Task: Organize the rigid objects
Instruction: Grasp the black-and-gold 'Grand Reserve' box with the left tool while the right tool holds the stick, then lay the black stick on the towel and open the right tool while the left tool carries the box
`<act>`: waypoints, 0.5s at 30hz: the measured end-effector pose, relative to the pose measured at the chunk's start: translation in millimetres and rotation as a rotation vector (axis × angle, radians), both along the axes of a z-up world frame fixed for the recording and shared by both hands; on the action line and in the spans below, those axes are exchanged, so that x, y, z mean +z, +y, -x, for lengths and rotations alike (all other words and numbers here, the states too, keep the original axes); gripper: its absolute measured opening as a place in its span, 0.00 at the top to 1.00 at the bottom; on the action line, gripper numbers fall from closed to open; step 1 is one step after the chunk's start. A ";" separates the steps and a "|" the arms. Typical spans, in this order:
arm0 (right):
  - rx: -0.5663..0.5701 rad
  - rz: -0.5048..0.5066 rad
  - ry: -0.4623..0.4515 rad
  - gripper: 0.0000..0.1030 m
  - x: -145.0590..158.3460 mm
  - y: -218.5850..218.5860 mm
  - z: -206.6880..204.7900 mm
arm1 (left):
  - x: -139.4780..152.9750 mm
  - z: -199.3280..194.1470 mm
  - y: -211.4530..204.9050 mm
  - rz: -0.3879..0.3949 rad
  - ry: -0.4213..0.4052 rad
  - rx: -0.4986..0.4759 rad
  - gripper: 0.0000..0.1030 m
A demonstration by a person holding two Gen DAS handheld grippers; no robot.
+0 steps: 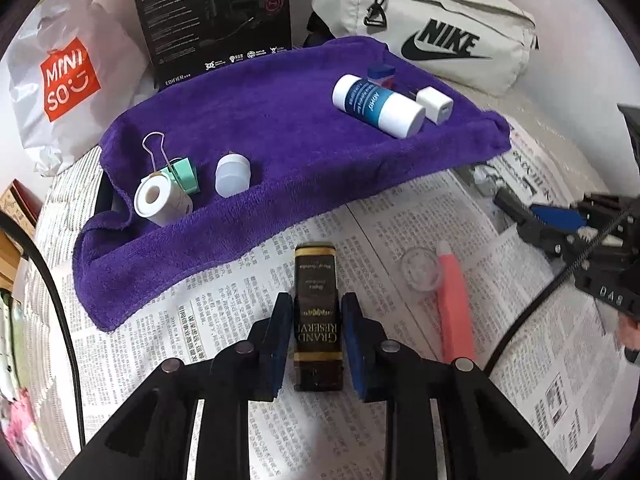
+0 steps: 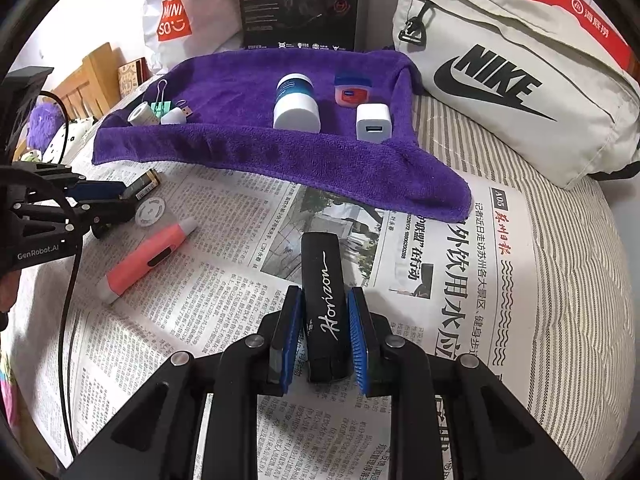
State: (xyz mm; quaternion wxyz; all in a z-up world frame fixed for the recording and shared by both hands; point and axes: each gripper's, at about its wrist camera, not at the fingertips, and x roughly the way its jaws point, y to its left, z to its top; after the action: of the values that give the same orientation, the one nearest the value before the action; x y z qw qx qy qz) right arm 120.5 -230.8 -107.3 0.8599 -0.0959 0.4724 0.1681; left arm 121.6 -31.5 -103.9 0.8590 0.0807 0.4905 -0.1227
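**Both claws loaded, short of the purple towel**

The left claw [image 1: 316, 344] has its blue pads pressed against the two long sides of a dark "Grand Reserve" box [image 1: 318, 312], which points toward the purple towel [image 1: 280, 128] and sits on or just above the newspaper [image 1: 400, 216]; which of the two cannot be told. The right claw [image 2: 325, 334] is likewise closed on a black "Horizon" case [image 2: 325, 300], also on the near side of the towel. The surface appears to be a bed with a striped cover [image 2: 568, 240], not a worktop.

Already on the towel: at its left end a tape roll [image 1: 158, 200], a mint binder clip [image 1: 186, 174] and a small white cap-like piece [image 1: 233, 174]; at its right end a white-and-blue bottle [image 1: 378, 106], a white charger cube [image 1: 435, 105] and a small blue-lidded jar [image 2: 352, 92]. Off the towel, between the two claws, remain a pink pen-shaped device [image 1: 456, 304] and a clear round lid [image 1: 422, 270].

Judged step: transport of two gripped items to the towel, with sorting partly done. The next move calls for carrying each item forward over the towel's near edge, lowering it onto a bare patch in the middle without nudging the bottle, which could roll, and only then parting the pads. The pen and lid would follow.
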 end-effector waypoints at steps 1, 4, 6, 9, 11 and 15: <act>0.002 -0.001 -0.002 0.77 -0.1 0.1 0.2 | -0.1 -1.1 1.0 0.011 -0.001 0.007 0.76; 0.005 -0.007 0.003 0.77 -0.3 -0.8 -0.1 | -0.4 -1.1 -2.9 -0.012 -0.007 -0.004 0.76; 0.007 -0.005 0.006 0.77 0.0 -0.4 -0.4 | -0.3 0.2 -3.8 -0.012 -0.007 -0.007 0.78; 0.008 -0.012 0.015 0.77 0.8 -0.9 -1.9 | 1.4 1.4 1.4 0.032 -0.002 0.017 0.78; 0.014 -0.015 0.020 0.78 1.4 -1.4 -2.5 | 1.9 3.8 6.4 0.058 0.007 0.026 0.78; 0.019 -0.033 0.044 0.79 5.7 -2.4 -4.0 | 6.7 7.5 13.1 0.057 0.002 0.032 0.78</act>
State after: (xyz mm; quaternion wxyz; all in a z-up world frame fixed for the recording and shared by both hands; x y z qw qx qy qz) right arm 124.5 -233.2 -101.6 0.8490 -0.0824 0.4876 0.1860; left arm 114.0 -18.5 -97.2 0.8623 0.0485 0.4888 -0.1230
